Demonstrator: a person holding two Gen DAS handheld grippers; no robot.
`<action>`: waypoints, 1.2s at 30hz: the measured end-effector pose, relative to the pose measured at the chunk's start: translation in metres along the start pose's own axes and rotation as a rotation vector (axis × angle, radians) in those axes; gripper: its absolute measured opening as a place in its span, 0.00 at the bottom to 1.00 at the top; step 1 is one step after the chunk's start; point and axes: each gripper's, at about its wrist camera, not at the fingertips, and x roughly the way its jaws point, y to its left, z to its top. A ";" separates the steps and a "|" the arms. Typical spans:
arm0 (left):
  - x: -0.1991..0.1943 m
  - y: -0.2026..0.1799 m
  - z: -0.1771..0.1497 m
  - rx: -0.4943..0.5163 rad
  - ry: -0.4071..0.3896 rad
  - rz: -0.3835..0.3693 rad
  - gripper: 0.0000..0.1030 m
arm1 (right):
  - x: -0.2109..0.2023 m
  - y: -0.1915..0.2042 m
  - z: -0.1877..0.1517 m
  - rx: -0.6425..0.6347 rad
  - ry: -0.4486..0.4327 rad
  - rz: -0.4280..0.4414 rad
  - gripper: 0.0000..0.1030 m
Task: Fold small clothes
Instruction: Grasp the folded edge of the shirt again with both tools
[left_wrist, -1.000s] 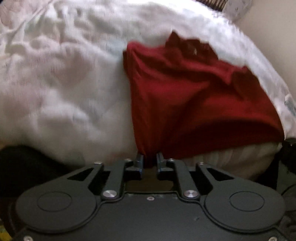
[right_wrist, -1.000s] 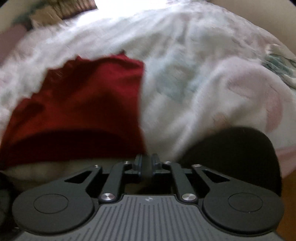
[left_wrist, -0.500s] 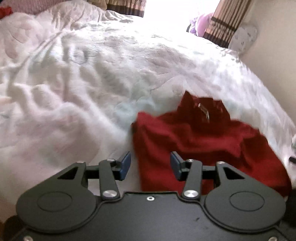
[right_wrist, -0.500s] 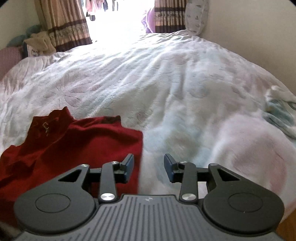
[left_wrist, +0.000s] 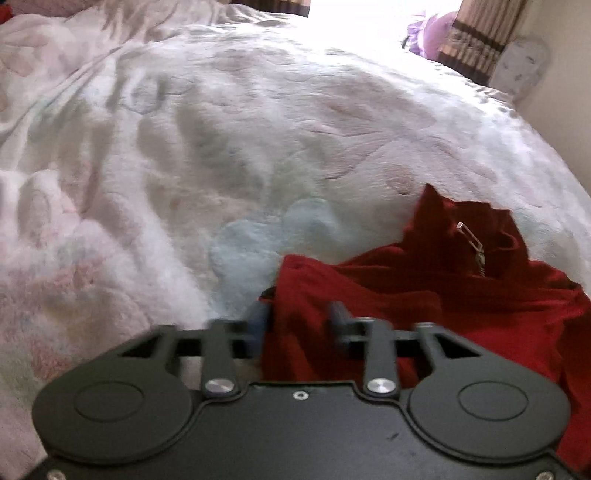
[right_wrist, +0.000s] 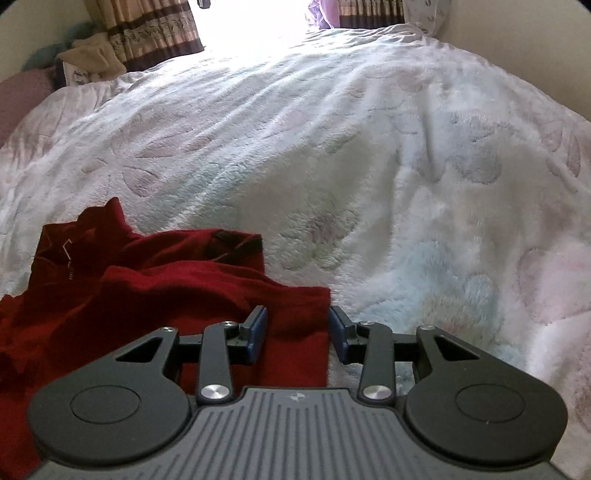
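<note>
Left gripper (left_wrist: 300, 325) spread apart, right gripper (right_wrist: 297, 328) likewise; red garment (right_wrist: 155, 291) crumpled lower left on white blanket (right_wrist: 369, 147).

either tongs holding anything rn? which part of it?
Nothing is held. Left tongs and right tongs are both open, each straddling a near corner of the red top, which lies on the blanket.

Pretty clearly a bedroom in someone's home: a big bed (right_wrist: 369, 155) under a fluffy white blanket with pale flower shapes, striped patterned curtains (right_wrist: 147, 33) at a bright window on the far side, and a pillow (left_wrist: 524, 66) leaning against the plain wall.
</note>
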 end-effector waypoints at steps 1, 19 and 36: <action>-0.002 0.000 -0.001 -0.001 -0.009 -0.004 0.08 | 0.001 -0.001 -0.001 0.000 0.001 -0.012 0.26; -0.117 0.013 -0.008 -0.109 -0.366 -0.003 0.01 | -0.053 -0.015 -0.002 0.110 -0.322 -0.034 0.02; -0.023 -0.004 0.000 -0.004 -0.100 -0.039 0.38 | -0.035 -0.009 -0.006 0.089 -0.253 -0.051 0.02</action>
